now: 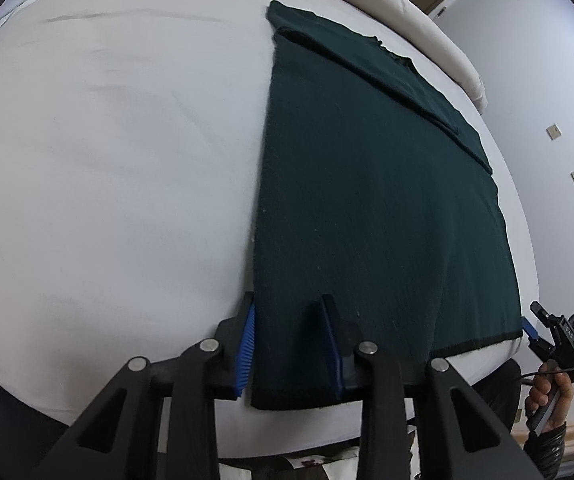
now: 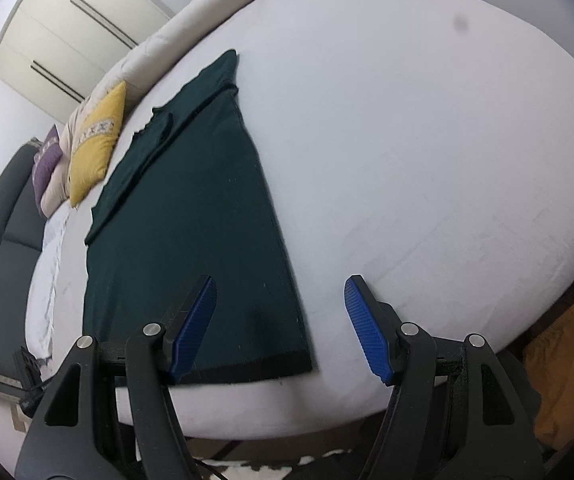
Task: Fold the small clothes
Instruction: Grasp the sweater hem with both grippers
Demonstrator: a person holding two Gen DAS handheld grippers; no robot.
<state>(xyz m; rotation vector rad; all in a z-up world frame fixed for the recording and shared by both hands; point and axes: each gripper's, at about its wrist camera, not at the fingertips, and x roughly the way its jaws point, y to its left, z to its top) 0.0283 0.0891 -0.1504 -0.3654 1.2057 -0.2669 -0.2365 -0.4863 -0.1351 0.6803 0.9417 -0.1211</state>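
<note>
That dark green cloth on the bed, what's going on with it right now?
A person with a handheld gripper in each hand is folding the dark green garment, which lies flat on the white bed with its sleeves already folded in at the far end. The left gripper is open, its fingers straddling the hem's near left corner. The right gripper is open at the near right corner, one finger over the cloth and the other over bare sheet. Neither has closed on the cloth yet.

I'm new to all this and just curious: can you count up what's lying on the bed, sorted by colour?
Dark green: 1, the garment, partly folded
Yellow: 1, a cushion
Purple: 1, a cushion
Cream: 1, the rolled duvet along the far edge
Total: 4 on the white bed
</note>
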